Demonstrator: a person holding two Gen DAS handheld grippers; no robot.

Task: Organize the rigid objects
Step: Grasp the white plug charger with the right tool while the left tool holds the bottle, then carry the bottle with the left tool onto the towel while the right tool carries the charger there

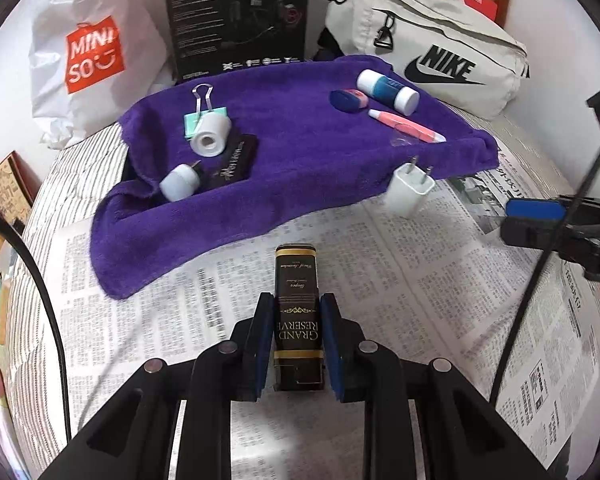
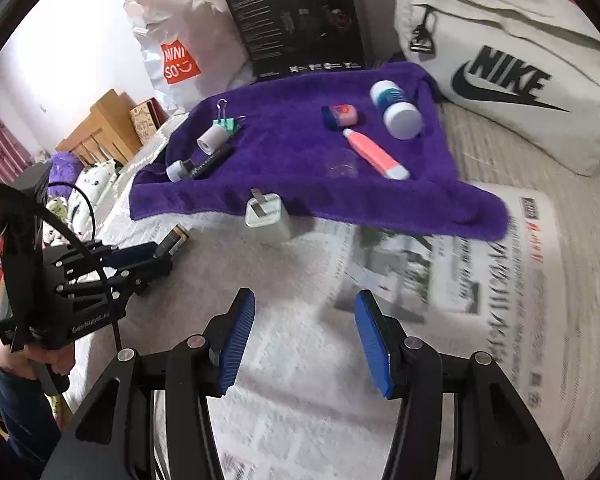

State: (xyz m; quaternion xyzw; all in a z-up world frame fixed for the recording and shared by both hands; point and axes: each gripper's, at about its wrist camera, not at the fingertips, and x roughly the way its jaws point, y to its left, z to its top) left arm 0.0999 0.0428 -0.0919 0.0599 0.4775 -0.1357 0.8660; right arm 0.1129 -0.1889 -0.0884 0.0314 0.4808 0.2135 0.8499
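My left gripper (image 1: 297, 308) is shut on a black "Grand Reserve" box (image 1: 296, 296) and holds it just above the newspaper; it also shows in the right wrist view (image 2: 162, 250). My right gripper (image 2: 305, 312) is open and empty over the newspaper. A white plug adapter (image 2: 267, 216) stands at the front edge of the purple towel (image 2: 300, 184). On the towel lie a teal binder clip (image 1: 202, 116), a white roll (image 1: 211, 135), a small white bottle (image 1: 180, 182), a black card (image 1: 232, 162), a blue-white bottle (image 1: 387, 90), a blue-pink eraser (image 1: 348, 99) and a pink pen (image 1: 406, 125).
A Miniso bag (image 1: 94, 56), a black product box (image 1: 236, 16) and a Nike bag (image 1: 432, 44) stand behind the towel. Newspaper (image 1: 420, 280) covers the surface in front. Wooden furniture (image 2: 100, 128) is at the far left.
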